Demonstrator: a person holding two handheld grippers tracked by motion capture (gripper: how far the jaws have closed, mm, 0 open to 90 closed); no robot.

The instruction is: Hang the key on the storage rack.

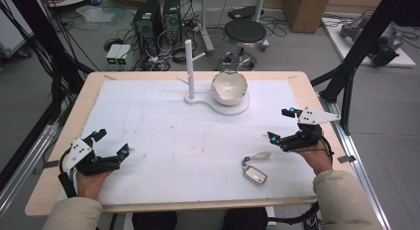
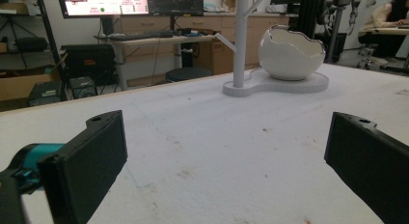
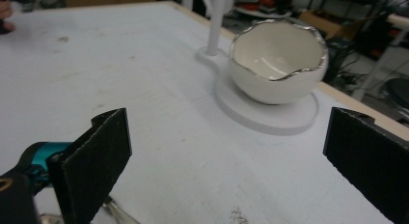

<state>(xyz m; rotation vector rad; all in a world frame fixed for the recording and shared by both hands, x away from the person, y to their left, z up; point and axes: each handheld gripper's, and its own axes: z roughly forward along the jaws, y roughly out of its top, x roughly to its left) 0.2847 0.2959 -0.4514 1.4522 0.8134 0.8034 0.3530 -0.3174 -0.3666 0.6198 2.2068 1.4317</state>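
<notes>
A person sits at a pale wooden table [image 1: 59,141] covered by a white mat [image 1: 198,141] that looks slightly fuzzy and carries faint brownish stains.

The left gripper [image 1: 111,143], held in the left hand [image 1: 89,183], rests low on the mat with its two flat, black, rectangular jaws spread wide apart and nothing between them. In the left gripper view, well ahead of the jaws and a little to the right, stands a white stand [image 2: 275,84]: a flat, rounded base with a smooth upright post [image 2: 239,40] bearing short angled pegs.

On that base, beside the post, sits a glossy white bowl [image 2: 291,55] shaped like a cracked eggshell, its jagged rim edged in silver.

The right gripper [image 1: 281,125], in the right hand [image 1: 317,158], is also wide open and empty. Its jaw pads look rough and grainy in the right gripper view, where the bowl [image 3: 275,64] lies ahead between the jaws, well apart from them.

Just behind and to the inner side of the right gripper, on the mat, lies a small rounded-rectangle key fob [image 1: 254,174] with a dark rim and pale face, joined to a slim, pale, leaf-shaped tag [image 1: 260,155].
</notes>
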